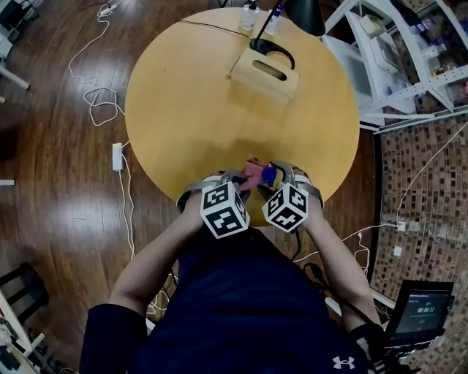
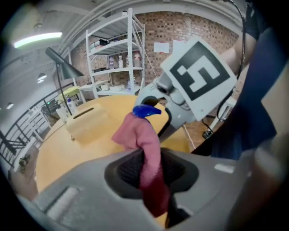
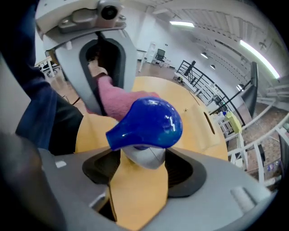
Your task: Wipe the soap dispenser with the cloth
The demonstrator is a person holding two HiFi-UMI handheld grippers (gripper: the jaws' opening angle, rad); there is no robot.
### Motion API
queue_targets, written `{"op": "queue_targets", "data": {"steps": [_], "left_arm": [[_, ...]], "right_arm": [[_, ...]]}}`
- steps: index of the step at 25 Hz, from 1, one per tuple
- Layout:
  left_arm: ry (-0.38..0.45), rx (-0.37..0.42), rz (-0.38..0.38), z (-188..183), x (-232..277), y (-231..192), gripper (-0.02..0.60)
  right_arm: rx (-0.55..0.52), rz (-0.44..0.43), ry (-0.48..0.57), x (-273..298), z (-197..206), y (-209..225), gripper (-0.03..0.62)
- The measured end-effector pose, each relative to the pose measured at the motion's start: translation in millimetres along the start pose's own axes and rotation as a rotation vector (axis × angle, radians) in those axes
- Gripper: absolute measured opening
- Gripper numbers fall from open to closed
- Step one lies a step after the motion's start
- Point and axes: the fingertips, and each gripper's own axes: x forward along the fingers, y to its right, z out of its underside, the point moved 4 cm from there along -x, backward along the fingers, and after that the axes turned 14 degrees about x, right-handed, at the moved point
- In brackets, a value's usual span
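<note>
Standing at the far side of the round table (image 1: 183, 109) are a wooden box (image 1: 265, 73), a lamp (image 1: 303, 14) and two small bottles (image 1: 250, 16), all well apart from the grippers. Cables (image 1: 129, 212) trail over the floor (image 1: 58, 204) at the left, and shelves (image 1: 380, 73) rise at the right. Nothing comes between the two grippers (they nearly touch over the table's near edge). The right gripper (image 3: 140, 173) has its jaws set wide and closed on the dispenser (image 3: 140, 185) by its yellow body, with the blue pump head (image 3: 149, 124) just above them. The left gripper (image 2: 151, 173) pinches the pink cloth (image 2: 142, 140) in narrowly parted jaws. The cloth's free end lies against the pump head.
</note>
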Motion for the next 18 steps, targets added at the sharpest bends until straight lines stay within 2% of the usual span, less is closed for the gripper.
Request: {"op": "queue_targets", "data": {"steps": [3, 5, 8, 10, 12, 15, 18], "left_arm": [[-0.003, -0.012, 0.052, -1, 5, 15, 0.091], [-0.016, -0.031, 0.013, 2, 7, 8, 0.091], [-0.016, -0.071, -0.081, 7, 3, -17, 0.091], [0.010, -0.084, -0.072, 5, 4, -24, 0.091], [0.027, -0.085, -0.034, 4, 7, -22, 0.091], [0.033, -0.089, -0.027, 9, 6, -18, 0.091], [0.049, -0.129, -0.007, 15, 4, -15, 0.091]], "right_arm": [[0.065, 0.036, -0.006, 0, 1, 2, 0.311], [0.076, 0.055, -0.016, 0, 3, 2, 0.295], [0.057, 0.058, -0.026, -2, 8, 2, 0.209], [0.064, 0.022, -0.017, -1, 11, 0, 0.176], [0.086, -0.002, 0.018, 0, 9, -1, 0.190], [0.162, -0.010, 0.095, 3, -1, 3, 0.276], [0.264, -0.036, 0.139, 6, -10, 9, 0.324]]}}
